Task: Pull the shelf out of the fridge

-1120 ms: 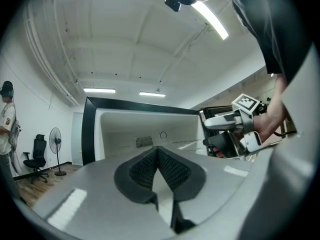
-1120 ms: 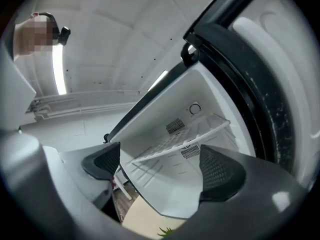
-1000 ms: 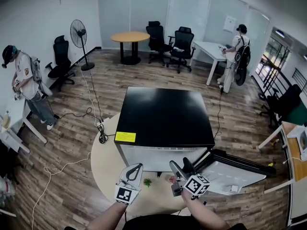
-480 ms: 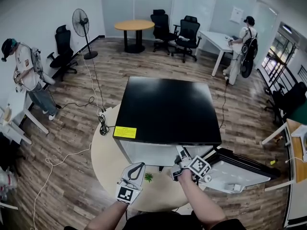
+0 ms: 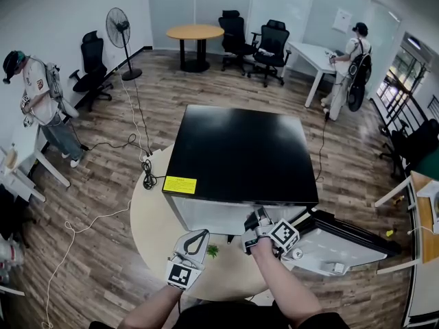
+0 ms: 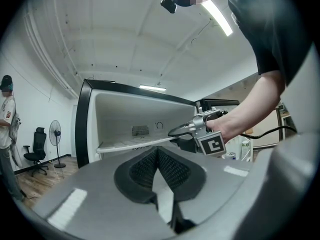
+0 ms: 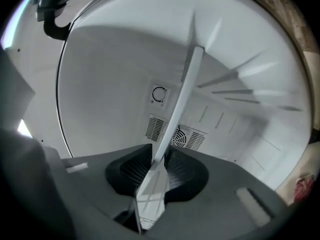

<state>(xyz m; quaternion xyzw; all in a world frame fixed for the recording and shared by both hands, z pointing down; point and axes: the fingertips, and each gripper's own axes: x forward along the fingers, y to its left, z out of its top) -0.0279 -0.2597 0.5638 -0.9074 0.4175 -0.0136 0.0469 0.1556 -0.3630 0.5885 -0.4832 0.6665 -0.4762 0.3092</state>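
Scene: A small black-topped fridge [image 5: 240, 153] stands on a round pale counter [image 5: 152, 218]. Its door [image 5: 339, 247] is swung wide open to the person's right.
Shelf: The clear shelf [image 7: 176, 109] is inside the fridge, lying flat across the white interior. Its front edge sits at the mouth of the opening, and nothing shows it drawn out yet.
Right tongs: The right tongs [image 5: 255, 223] reach level into the fridge opening. Their jaws have just been closing and are now clenched on the shelf's front edge, which runs between the two ribbed pads [image 7: 132, 171].
Left tongs: The left tongs [image 5: 194, 242] hover over the counter just in front of the fridge, apart from it. They are clenched on nothing.
Step in hand: This looks like securing the grip, with the pull itself still to come.
Doing it well: The pull should probably run straight back toward the person and stay level, so the shelf slides along its side supports rather than jamming.
Watch for: The grip is on one thin edge only, so the shelf may tip once it leaves its supports. The free left tongs could steady the other side.
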